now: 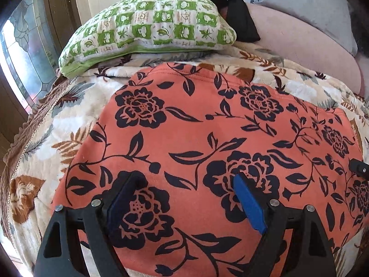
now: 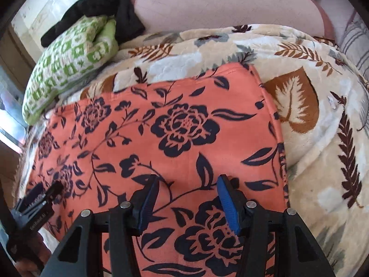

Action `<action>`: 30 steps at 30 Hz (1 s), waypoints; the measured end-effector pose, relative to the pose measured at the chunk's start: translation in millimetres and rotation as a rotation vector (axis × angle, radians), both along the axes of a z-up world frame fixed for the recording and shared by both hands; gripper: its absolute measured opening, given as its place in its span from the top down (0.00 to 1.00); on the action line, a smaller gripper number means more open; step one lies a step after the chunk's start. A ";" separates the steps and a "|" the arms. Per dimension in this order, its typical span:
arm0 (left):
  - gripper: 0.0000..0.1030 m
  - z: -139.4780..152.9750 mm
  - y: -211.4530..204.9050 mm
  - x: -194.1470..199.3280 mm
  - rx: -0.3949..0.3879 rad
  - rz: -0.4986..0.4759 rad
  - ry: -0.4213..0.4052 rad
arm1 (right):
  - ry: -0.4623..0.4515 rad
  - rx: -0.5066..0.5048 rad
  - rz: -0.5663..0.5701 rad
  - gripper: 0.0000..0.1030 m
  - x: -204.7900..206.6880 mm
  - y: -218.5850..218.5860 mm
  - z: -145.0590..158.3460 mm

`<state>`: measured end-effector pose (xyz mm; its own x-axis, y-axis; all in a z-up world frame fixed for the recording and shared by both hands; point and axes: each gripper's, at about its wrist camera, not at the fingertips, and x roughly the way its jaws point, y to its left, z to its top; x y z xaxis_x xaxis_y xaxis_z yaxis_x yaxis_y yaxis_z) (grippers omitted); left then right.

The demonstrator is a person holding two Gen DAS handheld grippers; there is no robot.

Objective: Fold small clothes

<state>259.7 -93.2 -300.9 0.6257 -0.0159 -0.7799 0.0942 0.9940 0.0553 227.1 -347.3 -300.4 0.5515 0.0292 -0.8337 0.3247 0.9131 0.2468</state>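
Where spread, one garment [image 1: 207, 138], two tools [image 1: 189, 180] [image 2: 189, 182]

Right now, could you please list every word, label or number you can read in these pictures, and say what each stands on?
White lettering on the left gripper body, in the right wrist view: too small and blurred to read.
Marks in the green checked pillow's squares: too blurred to read.
Nothing else bears text.

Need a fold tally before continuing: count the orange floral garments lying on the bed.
1. The orange floral garment lies spread flat on the leaf-print blanket, below both open grippers, left gripper and right gripper. Its near edge is out of view, so more may be hidden.
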 end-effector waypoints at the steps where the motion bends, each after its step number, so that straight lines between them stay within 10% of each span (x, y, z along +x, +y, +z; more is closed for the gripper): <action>1: 0.16 3.6 0.3 -0.7 -0.003 0.001 -0.014 | -0.016 -0.027 -0.029 0.45 -1.1 -5.1 3.2; 16: 0.16 16.8 40.1 7.6 0.035 0.138 -0.025 | -0.008 -0.008 -0.128 0.45 -10.4 -42.6 10.6; 24: 0.16 25.8 135.4 -21.7 -0.102 0.404 0.021 | -0.071 0.104 -0.053 0.46 -40.6 -18.2 27.6; 27: 0.16 20.3 155.0 -38.6 -0.151 0.463 0.036 | -0.094 0.111 0.012 0.62 -46.2 4.7 31.6; 30: 0.38 13.4 155.7 -49.2 -0.174 0.446 0.054 | -0.104 0.094 0.056 0.62 -52.9 26.3 29.5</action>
<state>210.5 62.5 -287.4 0.5597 0.1118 -0.8211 -0.3450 0.9323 -0.1082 174.3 -321.0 -270.9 0.6298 0.1370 -0.7646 0.2425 0.9004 0.3612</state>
